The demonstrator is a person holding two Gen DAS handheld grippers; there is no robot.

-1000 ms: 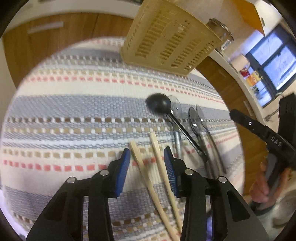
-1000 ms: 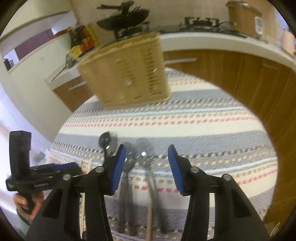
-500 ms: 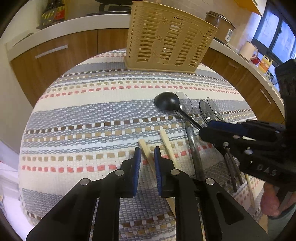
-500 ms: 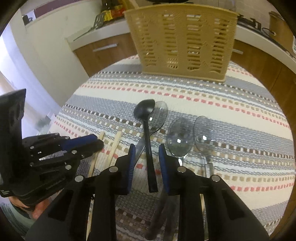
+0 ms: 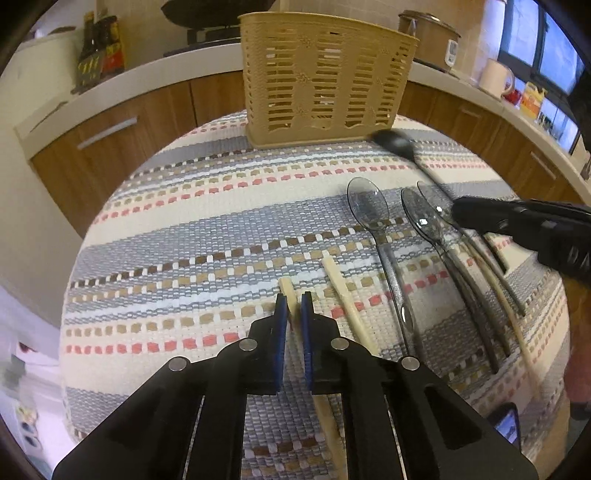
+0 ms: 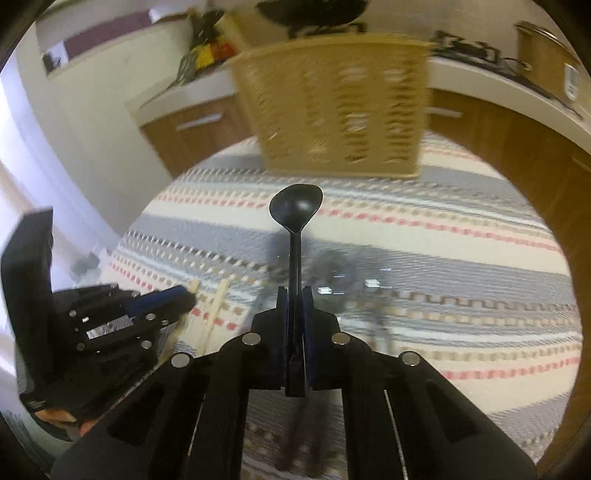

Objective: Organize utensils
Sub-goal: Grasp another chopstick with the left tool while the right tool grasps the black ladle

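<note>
My left gripper [image 5: 293,304] is shut on the left wooden chopstick [image 5: 287,291], which still lies on the striped cloth [image 5: 184,240]. A second chopstick [image 5: 341,291] lies just to its right. My right gripper [image 6: 294,295] is shut on the handle of the black spoon [image 6: 295,206] and holds it above the cloth, bowl pointing at the beige slotted basket [image 6: 336,107]. In the left wrist view the black spoon [image 5: 395,142] is blurred near the basket [image 5: 321,74], and the right gripper [image 5: 517,225] comes in from the right. Clear grey spoons [image 5: 367,206] lie on the cloth.
More grey utensils and a pale chopstick [image 5: 506,306] lie at the right of the cloth. Wooden cabinets [image 5: 122,129] and a white counter with bottles [image 5: 99,51], a cooker [image 5: 432,33] and a mug [image 5: 496,75] ring the table. The left gripper [image 6: 110,317] shows in the right view.
The left jaws closed fully on the left chopstick. The right jaws closed on the black spoon and lifted it off the cloth toward the basket.
</note>
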